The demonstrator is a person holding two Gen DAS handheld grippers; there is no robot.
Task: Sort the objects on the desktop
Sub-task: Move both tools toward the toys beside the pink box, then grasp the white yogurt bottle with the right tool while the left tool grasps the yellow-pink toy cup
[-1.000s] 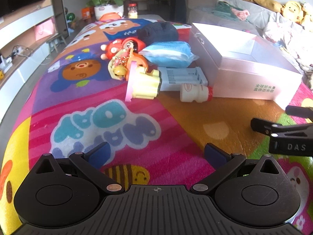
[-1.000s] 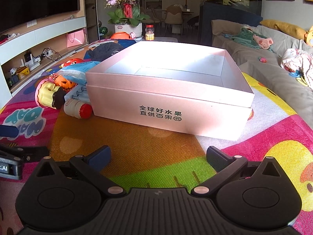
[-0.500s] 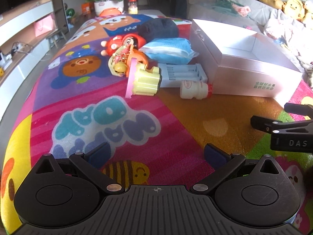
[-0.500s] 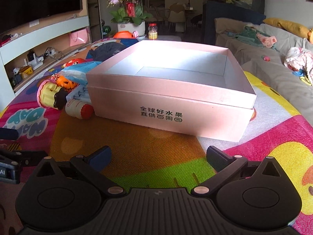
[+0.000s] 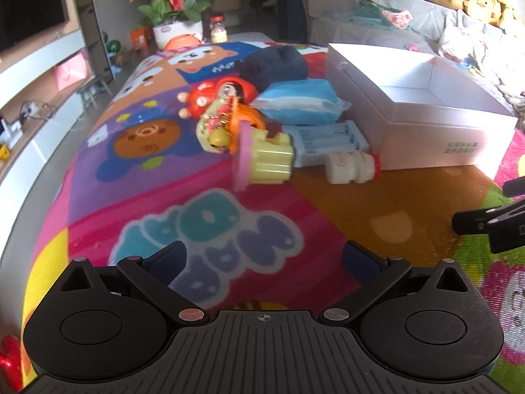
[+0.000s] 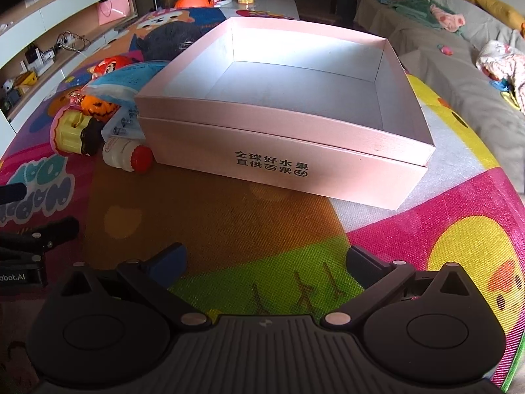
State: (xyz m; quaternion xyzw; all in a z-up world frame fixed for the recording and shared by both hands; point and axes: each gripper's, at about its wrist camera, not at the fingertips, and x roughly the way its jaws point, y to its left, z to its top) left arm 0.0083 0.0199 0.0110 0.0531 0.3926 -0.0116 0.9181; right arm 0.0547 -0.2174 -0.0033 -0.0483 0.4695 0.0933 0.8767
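**Both viewpoints shifted; objects undisturbed**

Right gripper (image 6: 265, 262) has risen and pitched down: the pink box (image 6: 285, 164) interior is now seen from above. Left gripper (image 5: 264, 259) has advanced slightly toward the yellow toy (image 5: 269, 161) and white bottle (image 5: 351, 170).

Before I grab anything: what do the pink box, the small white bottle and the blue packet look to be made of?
Pink box: apparently rigid paperboard, satin finish; crisp folded edges, printed lettering, plain pale lining.
Small white bottle: likely opaque plastic, smooth, with a red cap or foil; too blurred to tell which.
Blue packet: seems soft plastic film, slightly glossy; puffy, with crimped ends.
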